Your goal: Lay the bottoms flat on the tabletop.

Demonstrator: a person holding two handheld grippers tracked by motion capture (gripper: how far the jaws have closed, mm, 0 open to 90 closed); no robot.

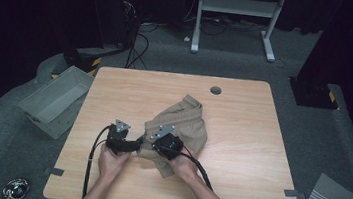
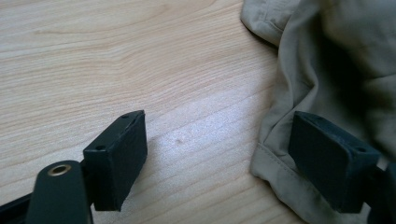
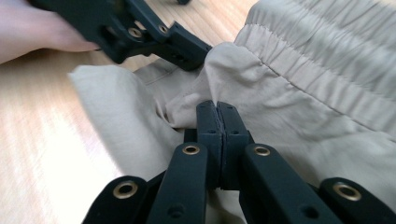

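Soft, matt beige cloth shorts (image 1: 181, 125) lie creased on the smooth, pale wood-grain worktop (image 1: 240, 137), between matt black plastic tool pads (image 2: 119, 158).

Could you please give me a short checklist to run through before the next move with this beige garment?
1. Right gripper shut on a fold of the beige garment: ok, jaws pressed together with cloth pinched at their tips.
2. Left gripper ready to grasp: ok, jaws wide open, one lying on the garment's hem, the other over bare table.
3. Cloth between the left gripper's jaws: not ok, mostly bare wood in the gap.
4. Garment fully on the table: ok in the high view.
5. Cables clear of the garment: cannot tell near the right hand.
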